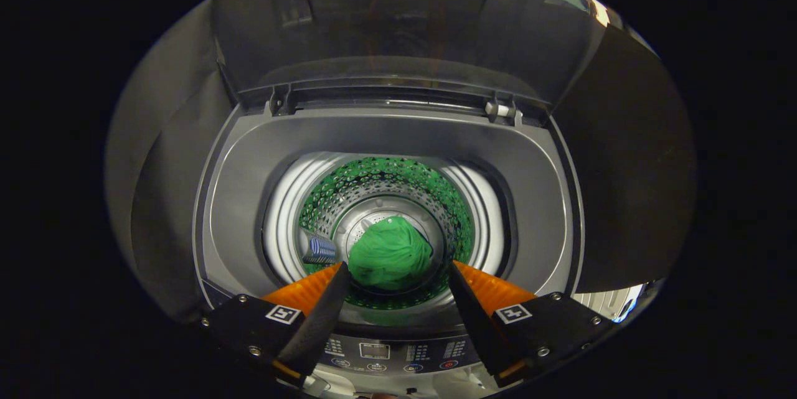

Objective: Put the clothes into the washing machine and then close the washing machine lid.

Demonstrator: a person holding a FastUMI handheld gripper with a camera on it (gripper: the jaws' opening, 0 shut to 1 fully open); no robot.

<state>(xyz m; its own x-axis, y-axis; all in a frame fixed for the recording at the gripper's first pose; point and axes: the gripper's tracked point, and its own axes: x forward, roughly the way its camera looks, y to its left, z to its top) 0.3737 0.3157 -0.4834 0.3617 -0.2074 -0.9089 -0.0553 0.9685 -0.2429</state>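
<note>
The claw (396,274) hangs over the mouth of the machine w/ its two fingers (320,312) spread wide apart, gripping nothing; the gap between them is open air looking straight down into the tub. Framed in that gap, well below the tips, lies the crumpled bright-green cloth bundle (390,253), sitting on the bottom of the perforated steel drum (386,184), about centre on the round base plate. It looks free of the fingers, i.e. already let go. The drum wall glows green w/ its reflection. Just left of the bundle, against the drum wall, is a small blue-and-white ribbed insert (319,249), prob. a lint filter, though I can't tell for sure.

Around the drum runs the white ribbed tub ring (280,225), then the grey plastic top deck of the washing machine (398,131). Under the fingers, nearest me, is the dark control panel w/ its row of buttons (389,352). Beyond the opening, the dark translucent hinged lid (398,19) stands up, fully open, hinges at the back edge.

Progress, as I judge it: clothes part looks done, at least for this green piece; whether more garments wait elsewhere I can't tell. What's left is the lid: claw needs to lift clear of the opening, reach back to the raised lid and bring it down shut.
</note>
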